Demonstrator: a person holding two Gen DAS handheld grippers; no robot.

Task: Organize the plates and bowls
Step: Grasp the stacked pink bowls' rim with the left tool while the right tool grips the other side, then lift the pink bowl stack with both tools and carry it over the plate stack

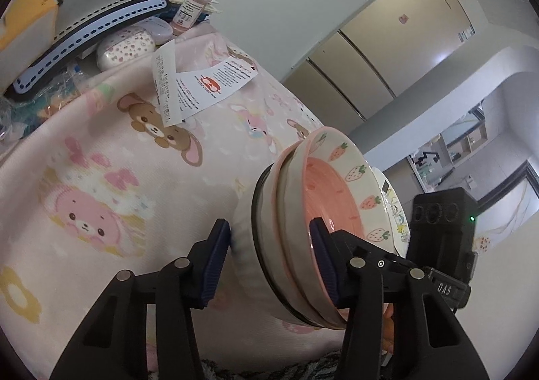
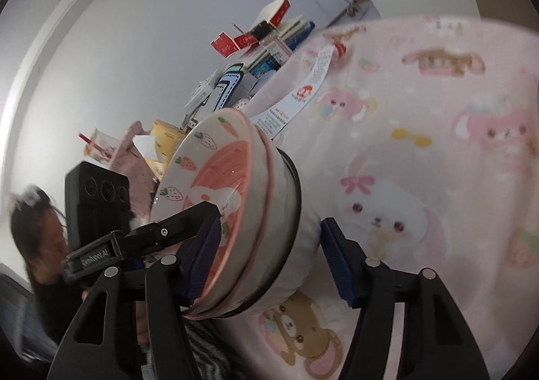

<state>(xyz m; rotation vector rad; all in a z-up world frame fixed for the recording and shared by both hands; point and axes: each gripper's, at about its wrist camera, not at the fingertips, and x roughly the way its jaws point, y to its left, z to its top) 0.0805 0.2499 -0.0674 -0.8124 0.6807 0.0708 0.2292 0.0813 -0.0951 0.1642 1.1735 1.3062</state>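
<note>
Stacked glossy round bowls (image 1: 323,211), both grippers' ribbed fingers (image 1: 215,265) spread astride rims, fuzzy pink blanket (image 1: 101,178)

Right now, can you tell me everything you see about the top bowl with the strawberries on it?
The strawberry bowl looks like glazed ceramic, with a cream rim painted with pink strawberries and a carrot and a salmon-pink inside with a white bunny. It is nested on top of a stack of bowls, which stands on the pink cartoon cloth. The left gripper and right gripper each straddle the stack, one finger inside the bowl and one outside. Their jaws look open.
</note>
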